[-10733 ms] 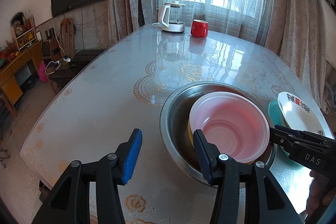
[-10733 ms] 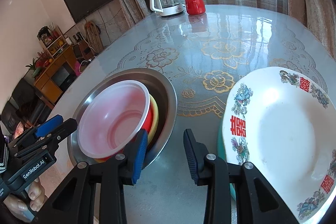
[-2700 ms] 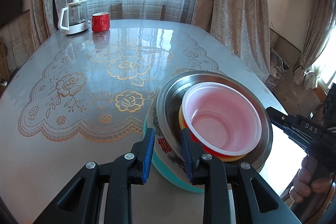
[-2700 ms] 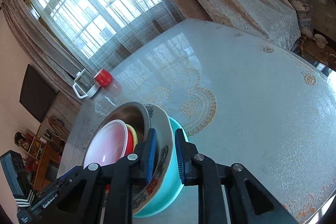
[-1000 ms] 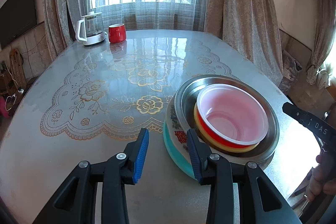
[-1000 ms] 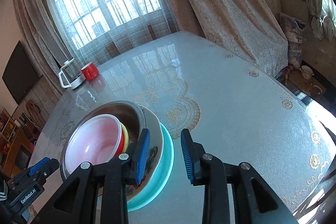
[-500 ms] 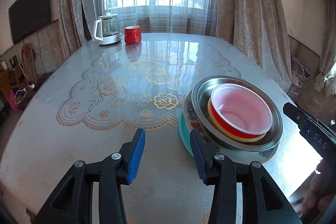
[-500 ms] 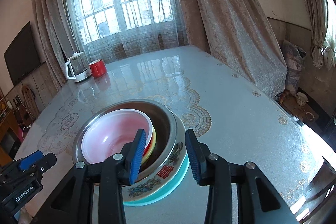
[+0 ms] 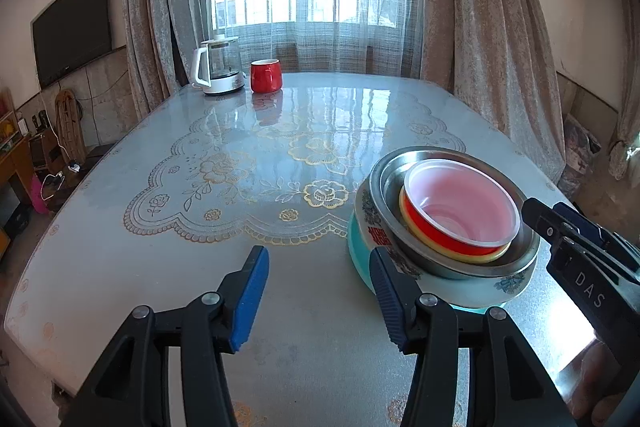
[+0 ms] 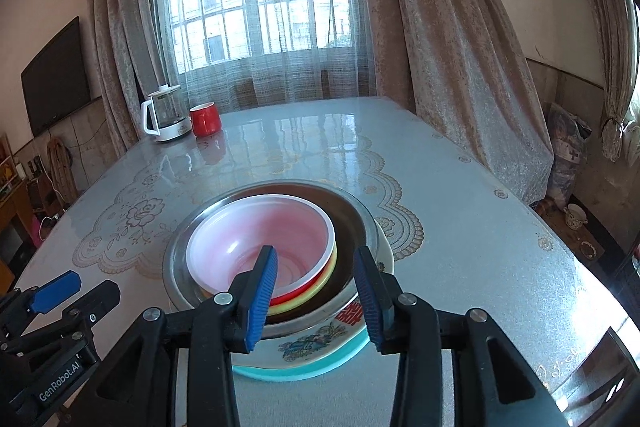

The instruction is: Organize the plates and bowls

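At lower right of the left view, the stack sat on the table. The left gripper had just been widening, empty; the right gripper stood parted, holding nothing.

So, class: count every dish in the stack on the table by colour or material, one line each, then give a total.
Teal plate: 1
Patterned white plate: 1
Steel bowl: 1
Yellow bowl: 1
Red bowl: 1
Translucent bowl: 1
Total: 6
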`<state>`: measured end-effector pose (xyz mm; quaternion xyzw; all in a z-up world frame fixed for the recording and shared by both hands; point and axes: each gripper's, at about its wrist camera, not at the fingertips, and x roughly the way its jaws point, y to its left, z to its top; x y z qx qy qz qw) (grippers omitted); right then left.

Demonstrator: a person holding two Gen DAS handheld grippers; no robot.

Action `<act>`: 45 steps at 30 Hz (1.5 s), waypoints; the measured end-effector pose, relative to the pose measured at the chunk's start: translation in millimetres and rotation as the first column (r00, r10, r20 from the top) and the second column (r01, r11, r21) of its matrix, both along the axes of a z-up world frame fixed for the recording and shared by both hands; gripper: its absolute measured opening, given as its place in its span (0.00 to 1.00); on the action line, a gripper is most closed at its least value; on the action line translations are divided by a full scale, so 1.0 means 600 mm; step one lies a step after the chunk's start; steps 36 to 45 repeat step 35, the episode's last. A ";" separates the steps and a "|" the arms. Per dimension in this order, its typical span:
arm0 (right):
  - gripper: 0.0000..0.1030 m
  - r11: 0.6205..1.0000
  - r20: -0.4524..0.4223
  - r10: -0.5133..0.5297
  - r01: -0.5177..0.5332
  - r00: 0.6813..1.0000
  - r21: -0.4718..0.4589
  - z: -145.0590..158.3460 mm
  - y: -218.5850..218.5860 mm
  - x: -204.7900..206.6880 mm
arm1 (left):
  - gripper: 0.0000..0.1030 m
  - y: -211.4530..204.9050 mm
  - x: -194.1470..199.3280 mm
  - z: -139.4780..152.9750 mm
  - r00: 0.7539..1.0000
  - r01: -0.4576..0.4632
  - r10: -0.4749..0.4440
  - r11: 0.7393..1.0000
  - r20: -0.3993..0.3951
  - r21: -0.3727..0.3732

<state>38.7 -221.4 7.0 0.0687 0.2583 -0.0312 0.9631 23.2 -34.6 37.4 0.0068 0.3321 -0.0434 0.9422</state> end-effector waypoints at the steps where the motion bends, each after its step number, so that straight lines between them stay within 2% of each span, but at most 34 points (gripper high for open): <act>1: 0.39 1.000 0.000 0.002 -0.002 1.000 0.002 0.000 0.000 0.000 | 0.54 0.000 -0.001 0.001 1.000 -0.001 0.001 1.000 0.002 -0.001; 23: 0.39 1.000 0.002 0.016 -0.016 1.000 -0.001 0.000 0.008 0.000 | 0.59 -0.003 -0.009 0.013 0.999 0.010 -0.010 1.000 0.032 -0.007; 28: 0.39 1.000 -0.001 0.020 -0.020 1.000 -0.004 0.001 0.010 0.001 | 0.65 -0.006 -0.009 0.013 0.999 0.019 -0.019 1.000 0.028 -0.002; 33: 0.39 1.000 0.012 0.024 -0.024 1.000 -0.009 0.003 0.010 -0.001 | 0.64 -0.006 -0.012 0.016 0.998 0.029 -0.028 0.999 0.051 -0.015; 45: 0.39 1.000 0.019 0.029 -0.029 0.999 -0.008 0.005 0.008 -0.002 | 0.64 -0.005 -0.008 0.014 0.999 0.029 -0.028 1.000 0.043 -0.010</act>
